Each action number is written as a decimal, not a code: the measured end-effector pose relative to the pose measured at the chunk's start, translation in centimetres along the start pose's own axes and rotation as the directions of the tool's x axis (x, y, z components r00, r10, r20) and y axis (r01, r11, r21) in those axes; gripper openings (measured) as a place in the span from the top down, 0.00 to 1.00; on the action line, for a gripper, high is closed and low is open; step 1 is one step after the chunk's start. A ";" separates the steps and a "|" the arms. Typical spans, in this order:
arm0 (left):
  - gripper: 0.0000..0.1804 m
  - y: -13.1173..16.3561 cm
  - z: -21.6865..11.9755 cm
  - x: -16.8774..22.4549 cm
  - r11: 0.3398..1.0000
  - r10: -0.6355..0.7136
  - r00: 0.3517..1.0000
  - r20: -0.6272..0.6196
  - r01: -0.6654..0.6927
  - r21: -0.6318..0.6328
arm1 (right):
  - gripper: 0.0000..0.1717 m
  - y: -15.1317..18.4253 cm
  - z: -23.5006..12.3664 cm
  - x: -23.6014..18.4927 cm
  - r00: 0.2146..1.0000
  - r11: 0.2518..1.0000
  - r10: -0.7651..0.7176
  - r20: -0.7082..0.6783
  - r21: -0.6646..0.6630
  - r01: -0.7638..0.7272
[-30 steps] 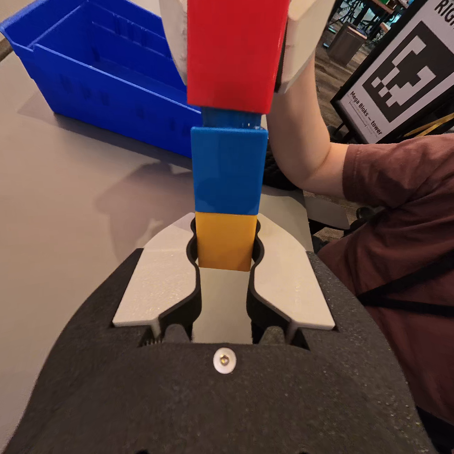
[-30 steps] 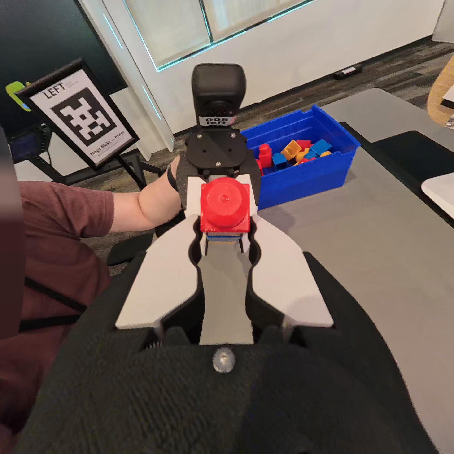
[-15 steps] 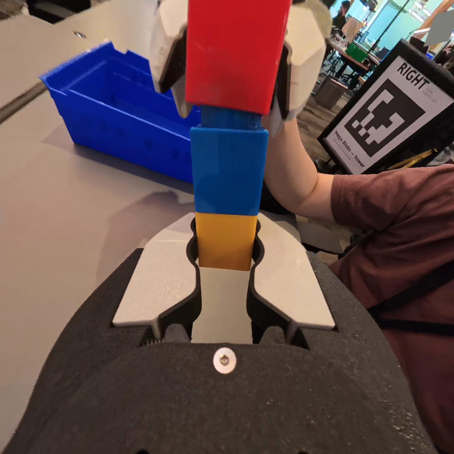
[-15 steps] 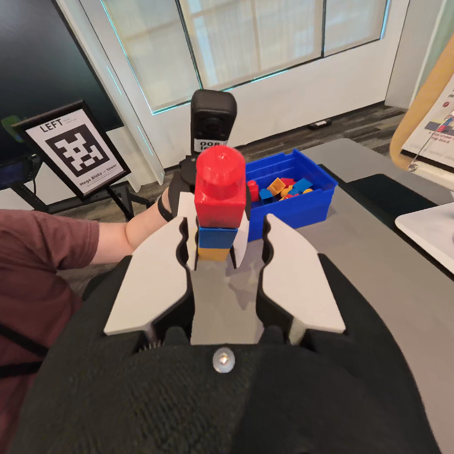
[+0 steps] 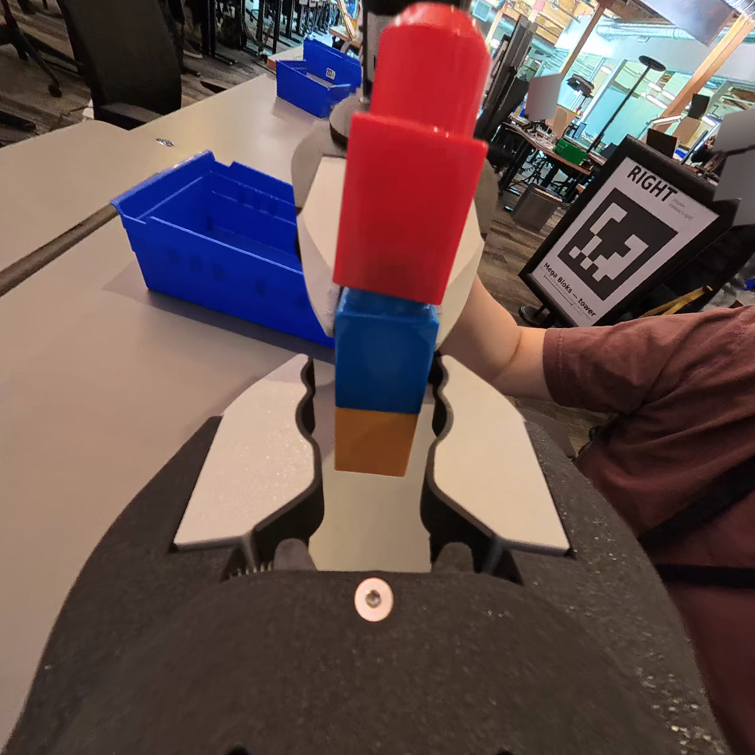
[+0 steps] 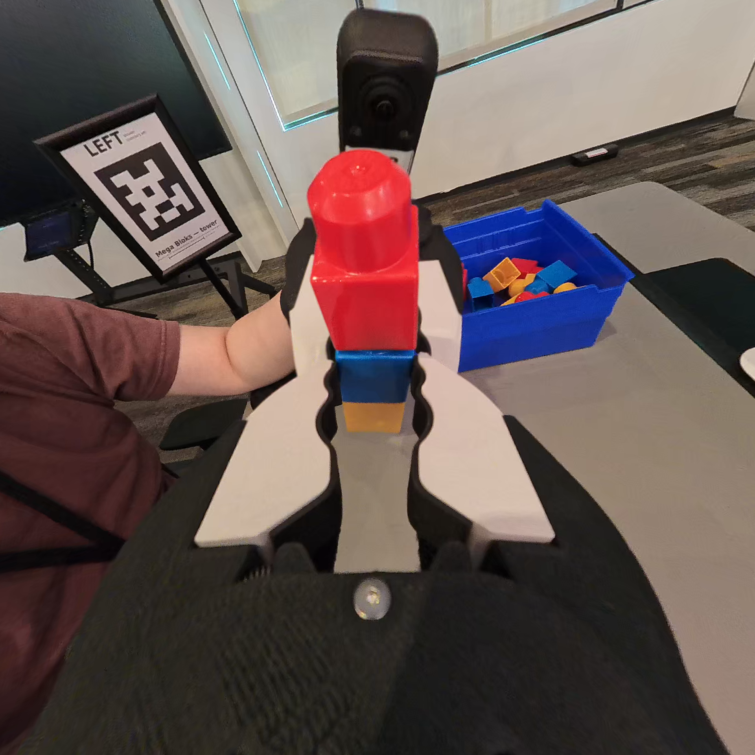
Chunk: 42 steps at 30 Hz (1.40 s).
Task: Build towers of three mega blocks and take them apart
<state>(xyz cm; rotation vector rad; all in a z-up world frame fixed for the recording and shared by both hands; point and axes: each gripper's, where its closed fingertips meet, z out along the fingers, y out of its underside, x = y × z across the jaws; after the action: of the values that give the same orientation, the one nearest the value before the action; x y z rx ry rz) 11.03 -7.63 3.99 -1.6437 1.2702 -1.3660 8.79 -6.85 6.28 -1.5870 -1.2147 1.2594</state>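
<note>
Fingers [image 6: 423, 392] on unmarked blue block [image 6: 374, 378]

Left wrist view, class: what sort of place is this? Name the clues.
Probably an open-plan lab or workshop office. Long grey tables carry blue plastic storage bins, a framed black-and-white marker sign on a stand sits on the floor, and cluttered workbenches under exposed ceiling ducts stretch behind.
</note>
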 end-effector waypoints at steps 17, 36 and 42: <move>0.81 0.5 0.2 -0.2 0.999 0.014 0.999 0.043 -0.012 -0.044 | 0.66 -4.0 -1.3 0.0 0.998 0.968 -0.014 -0.069 0.251 0.030; 0.81 3.2 1.5 0.8 0.972 0.025 0.999 0.020 -0.020 -0.234 | 0.78 -0.4 -1.2 -0.5 0.999 0.999 0.028 0.019 0.014 -0.028; 0.81 3.7 1.3 0.2 0.964 0.029 0.998 0.055 -0.013 -0.267 | 0.78 0.1 -0.9 -0.1 0.999 0.999 0.044 -0.005 -0.015 -0.044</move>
<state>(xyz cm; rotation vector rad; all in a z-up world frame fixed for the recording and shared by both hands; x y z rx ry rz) 11.32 -9.12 0.39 -1.8294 1.4833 -1.1639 9.72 -6.94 6.38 -1.6345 -1.1950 1.2762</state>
